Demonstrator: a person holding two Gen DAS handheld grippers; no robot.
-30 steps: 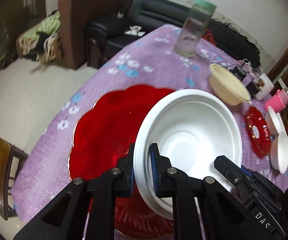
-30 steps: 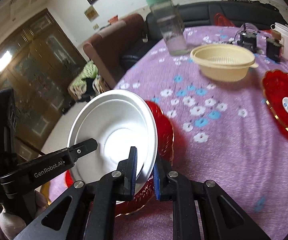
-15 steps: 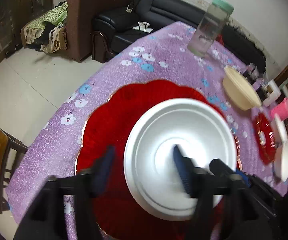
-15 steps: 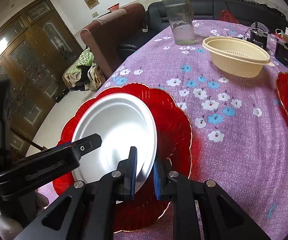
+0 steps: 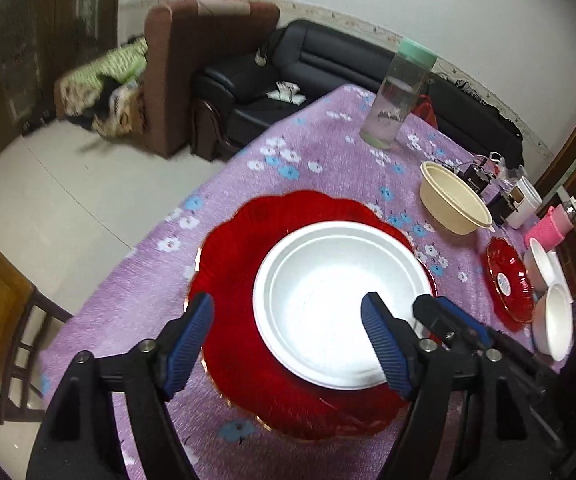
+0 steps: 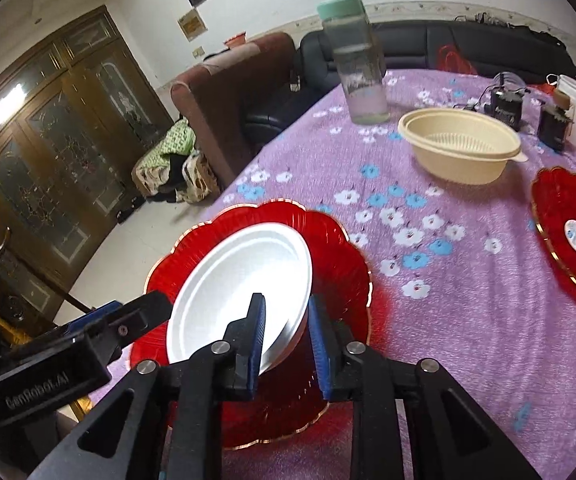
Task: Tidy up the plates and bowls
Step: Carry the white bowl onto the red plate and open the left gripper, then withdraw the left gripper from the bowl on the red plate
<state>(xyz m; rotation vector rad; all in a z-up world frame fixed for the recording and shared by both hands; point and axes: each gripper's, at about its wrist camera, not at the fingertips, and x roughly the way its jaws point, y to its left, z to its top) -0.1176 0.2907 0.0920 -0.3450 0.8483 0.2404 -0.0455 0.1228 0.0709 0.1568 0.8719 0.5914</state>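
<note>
A: Red scalloped plate (image 5: 244,264) sits flat on the counter (image 5: 328,152), near the edge closest to us. White bowl (image 5: 328,300) rests inside it, off-centre toward the right side in our left wrist view.

B: Confirmed from our right wrist view: white bowl (image 6: 244,276) on the red scalloped plate (image 6: 340,256), and it looks a bit tilted from here.

A: Left gripper (image 5: 288,340): jaws spread wide, nothing between them. One blue pad hangs over the plate's rim, the other over the bowl's inside. We can't tell if either touches.

B: Right gripper (image 6: 286,340): jaws narrow, one either side of the bowl's near rim. Inner pad overlaps the bowl; a slim gap shows on the outer side. So we can't tell whether it's actually pinching the rim.

A: Its tip (image 5: 432,312) shows at the bowl's right edge in our view too. No better angle there.

B: Rest of the counter: cream bowl (image 6: 460,148) well beyond the plate, clear jar (image 6: 358,64) with green lid behind it.

A: Small red plate (image 5: 508,280) off to the right, two small white bowls (image 5: 552,308) just past it.

B: Purple floral cloth covers the counter.
</note>
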